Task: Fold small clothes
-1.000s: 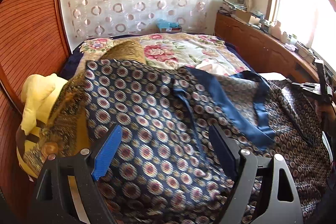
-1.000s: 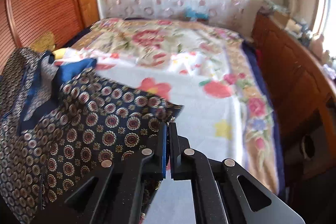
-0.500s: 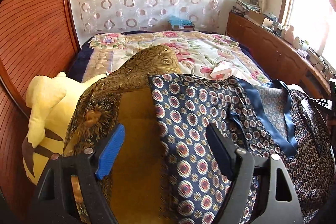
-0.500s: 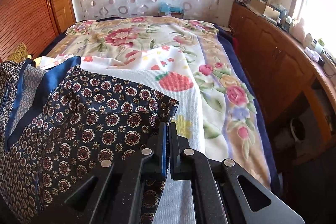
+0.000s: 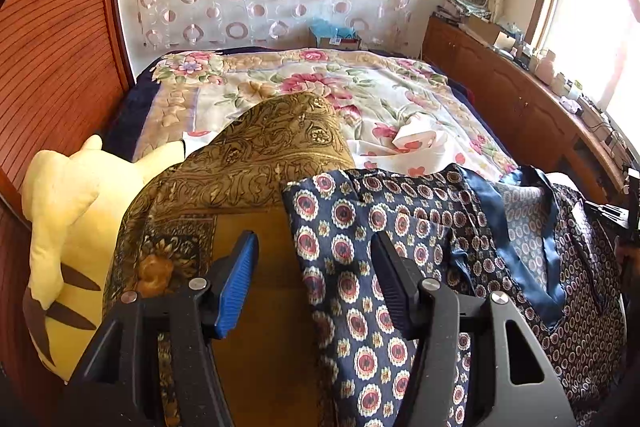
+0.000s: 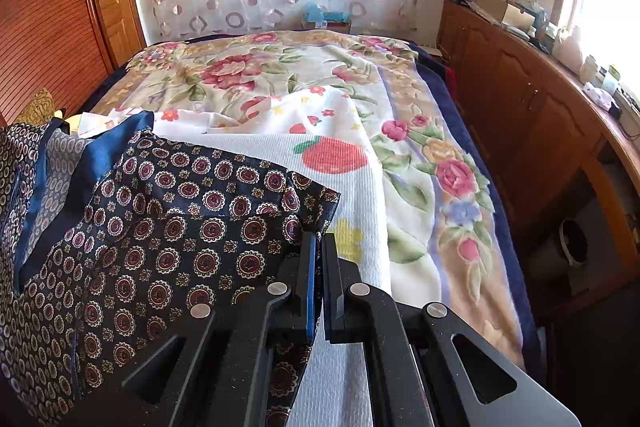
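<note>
In the left wrist view the left tool [image 5: 316, 283] hangs over the left edge of the navy patterned garment [image 5: 460, 247], which lies spread on the bed [image 5: 380, 95]. Its jaws stand part open and have just been closing; the garment's edge runs up between them, yet neither pad presses on it. Left of that edge lies a gold patterned cloth [image 5: 264, 155], and beyond that a yellow plush toy [image 5: 68, 211]. The garment stretches away to the right of this tool, its blue satin trim [image 5: 548, 267] marking the neckline, so its long axis appears to run crosswise between the two hands. The next move likely turns on this tool pinching that near edge. In the right wrist view the right tool [image 6: 319, 259] is clamped on the garment's opposite corner, the fabric spreading left from it over a white blanket with a strawberry print [image 6: 352, 187]. Only this view shows that grip; only the left shows the gold cloth under the free edge.
</note>
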Demonstrator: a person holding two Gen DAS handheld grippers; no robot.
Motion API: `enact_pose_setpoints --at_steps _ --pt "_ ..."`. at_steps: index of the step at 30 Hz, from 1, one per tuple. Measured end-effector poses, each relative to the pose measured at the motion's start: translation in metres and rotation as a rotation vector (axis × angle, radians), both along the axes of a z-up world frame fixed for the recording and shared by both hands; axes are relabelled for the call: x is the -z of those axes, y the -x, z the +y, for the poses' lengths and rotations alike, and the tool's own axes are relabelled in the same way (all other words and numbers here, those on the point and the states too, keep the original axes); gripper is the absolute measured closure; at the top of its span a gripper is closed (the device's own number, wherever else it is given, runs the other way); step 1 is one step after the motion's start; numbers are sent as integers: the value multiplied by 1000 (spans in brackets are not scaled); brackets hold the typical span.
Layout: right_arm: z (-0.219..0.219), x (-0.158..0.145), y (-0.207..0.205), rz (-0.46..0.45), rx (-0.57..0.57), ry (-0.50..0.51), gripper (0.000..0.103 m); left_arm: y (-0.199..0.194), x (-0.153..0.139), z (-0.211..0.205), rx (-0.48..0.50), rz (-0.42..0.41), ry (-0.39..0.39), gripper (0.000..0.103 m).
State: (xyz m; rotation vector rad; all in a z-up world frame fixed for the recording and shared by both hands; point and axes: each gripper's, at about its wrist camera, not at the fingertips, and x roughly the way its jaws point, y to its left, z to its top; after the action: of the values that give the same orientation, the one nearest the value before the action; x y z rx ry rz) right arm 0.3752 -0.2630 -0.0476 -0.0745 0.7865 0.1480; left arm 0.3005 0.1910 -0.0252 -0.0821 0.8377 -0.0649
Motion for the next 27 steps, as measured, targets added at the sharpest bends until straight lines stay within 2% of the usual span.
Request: enact_pose_setpoints --at_steps 1,3,4,5,6,7,9,12,13,14,15,16,23,27 --pt "1 0 0 0 0 0 100 -2 0 -1 7 1 0 49" --pt "1 0 1 0 -4 1 98 -5 0 -2 31 10 21 67" --pt "1 -1 1 1 -7 -4 96 -6 -1 -1 34 16 24 69" --pt "1 -1 0 3 -17 -17 91 -6 -1 -2 40 16 24 77" --pt "0 -1 -2 5 -28 -29 86 -5 -3 -3 53 8 31 89" --pt "0 -1 -4 8 -38 -39 83 -3 -5 -4 71 0 43 93" --pt "1 -2 -9 19 -51 -51 72 2 -11 -8 88 -30 46 96" --pt "6 -4 -18 42 -55 -44 71 16 -22 -18 110 -69 39 100" --pt "7 -4 -19 48 -64 -52 74 20 -25 -21 115 -79 37 100" --pt "9 -5 -20 56 -79 -58 90 25 -29 -25 118 -91 33 100" --pt "11 -6 -20 64 -94 -64 98 32 -33 -28 117 -108 31 101" --pt "14 -8 -18 60 -110 -65 98 38 -37 -31 120 -122 36 101" --pt "23 -50 58 -147 -165 -126 100 99 -49 -47 136 -187 38 101" --pt "21 -57 112 -209 -199 -155 100 134 -40 -53 135 -198 26 101"
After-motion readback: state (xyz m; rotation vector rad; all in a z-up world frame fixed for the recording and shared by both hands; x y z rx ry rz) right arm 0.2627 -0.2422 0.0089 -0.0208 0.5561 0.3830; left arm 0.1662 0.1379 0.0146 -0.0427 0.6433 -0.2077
